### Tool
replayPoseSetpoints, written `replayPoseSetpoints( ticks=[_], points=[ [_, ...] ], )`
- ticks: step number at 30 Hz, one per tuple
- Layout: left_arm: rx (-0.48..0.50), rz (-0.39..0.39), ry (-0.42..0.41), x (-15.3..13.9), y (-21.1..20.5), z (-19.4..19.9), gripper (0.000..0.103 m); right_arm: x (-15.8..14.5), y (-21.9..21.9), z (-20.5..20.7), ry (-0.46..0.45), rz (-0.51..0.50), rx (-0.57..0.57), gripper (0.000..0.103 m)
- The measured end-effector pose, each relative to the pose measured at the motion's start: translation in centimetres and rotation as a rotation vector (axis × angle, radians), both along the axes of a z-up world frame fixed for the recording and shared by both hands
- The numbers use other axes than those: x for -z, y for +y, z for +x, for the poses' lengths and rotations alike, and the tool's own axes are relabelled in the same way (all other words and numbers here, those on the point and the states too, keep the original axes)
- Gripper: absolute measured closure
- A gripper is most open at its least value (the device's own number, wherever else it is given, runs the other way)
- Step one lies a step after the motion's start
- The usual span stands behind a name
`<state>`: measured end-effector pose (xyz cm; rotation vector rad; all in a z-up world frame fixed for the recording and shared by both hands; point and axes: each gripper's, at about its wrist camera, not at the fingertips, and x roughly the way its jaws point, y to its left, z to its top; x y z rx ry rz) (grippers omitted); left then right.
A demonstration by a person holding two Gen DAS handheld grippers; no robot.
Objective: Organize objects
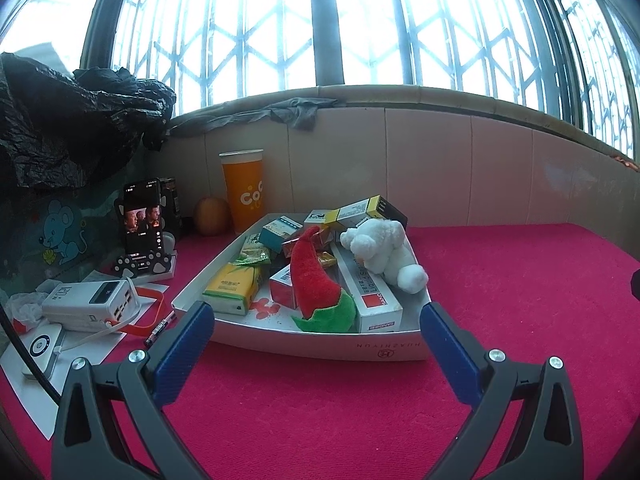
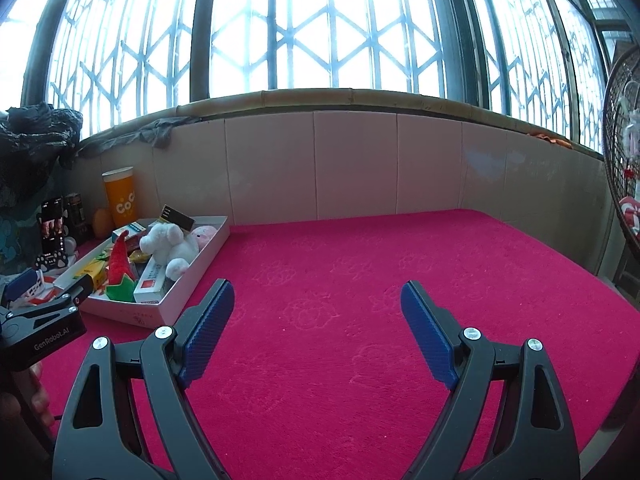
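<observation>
A: Sitting on the red cloth of the desk point(image 1: 320, 420), the white box point(image 1: 320, 346) is brimming with things, and its near wall is showing the upside-down letters "HUAZHIYUN".

B: What is lying in it?

A: A white plush bear point(image 1: 384, 250) is leaning on a long red-and-white carton point(image 1: 370, 294) reading "Liquid" and "SANO". A red plush chilli with a green cap point(image 1: 320, 284) is lying across the middle, a yellow-green tissue pack point(image 1: 234, 288) is resting to the left, and small medicine cartons are piling up at the back. Their print is too small to read.

B: And the grippers?

A: The left gripper point(image 1: 316, 320) is hovering just in front of the box with jaws released, grasping nothing. The right gripper point(image 2: 318, 298) is standing wide open over bare cloth, well apart from the box; in its view the left one's body is reading "GenRobot.AI".

B: Any other writing?

A: An orange cup point(image 1: 244, 190) behind the box is showing "CoC".
</observation>
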<state>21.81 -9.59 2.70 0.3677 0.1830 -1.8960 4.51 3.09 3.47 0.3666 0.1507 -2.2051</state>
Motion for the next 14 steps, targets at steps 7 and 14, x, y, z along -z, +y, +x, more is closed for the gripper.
replayPoseSetpoints(
  ticks=[7,14],
  points=[
    [0.012,-0.005,-0.01,0.01,0.08,-0.24,0.0,0.14,-0.15,0.09,-0.001,0.008,-0.003,0.017],
    [0.027,-0.004,-0.014,0.07,0.06,-0.43,0.0,0.35,-0.02,-0.16,-0.015,0.015,-0.002,0.017]
  ],
)
